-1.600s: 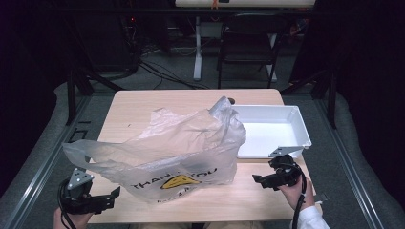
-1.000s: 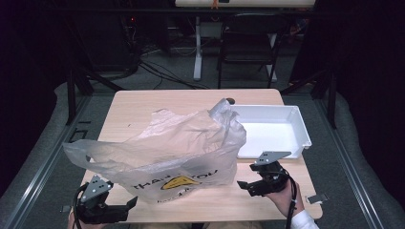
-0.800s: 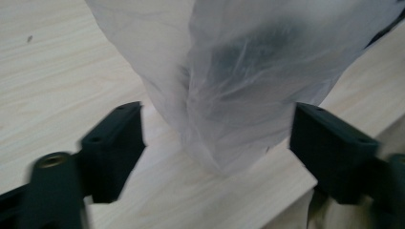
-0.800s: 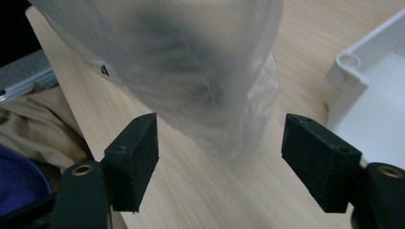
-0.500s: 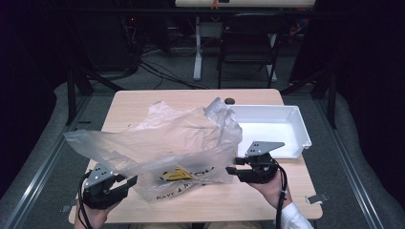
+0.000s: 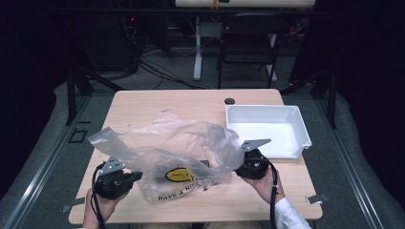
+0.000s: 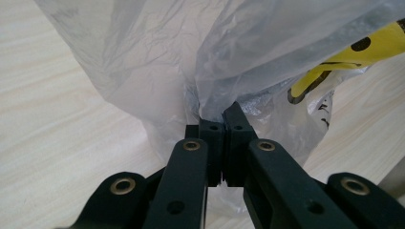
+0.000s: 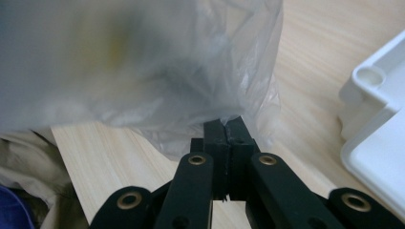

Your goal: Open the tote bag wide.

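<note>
- Left gripper: jaws have just been closing and now pinch a fold of the plastic bag at its left edge; film is gathered between the pads.
- Right gripper: jaws likewise just closing, now clamped on the bag's right edge; in the high view it sits tucked under the crumpled film.
- Bag: clear, printed with a yellow face, slumped across the near half of the table, stretched between the two grippers.
- White tray stands just right of the bag, empty, near the right gripper.
- Step, as I read it: both edges taken, the grip stage is done.
- Next likely calls for lifting or spreading with both hands together, evenly, so the thin film neither slips nor tears.
</note>
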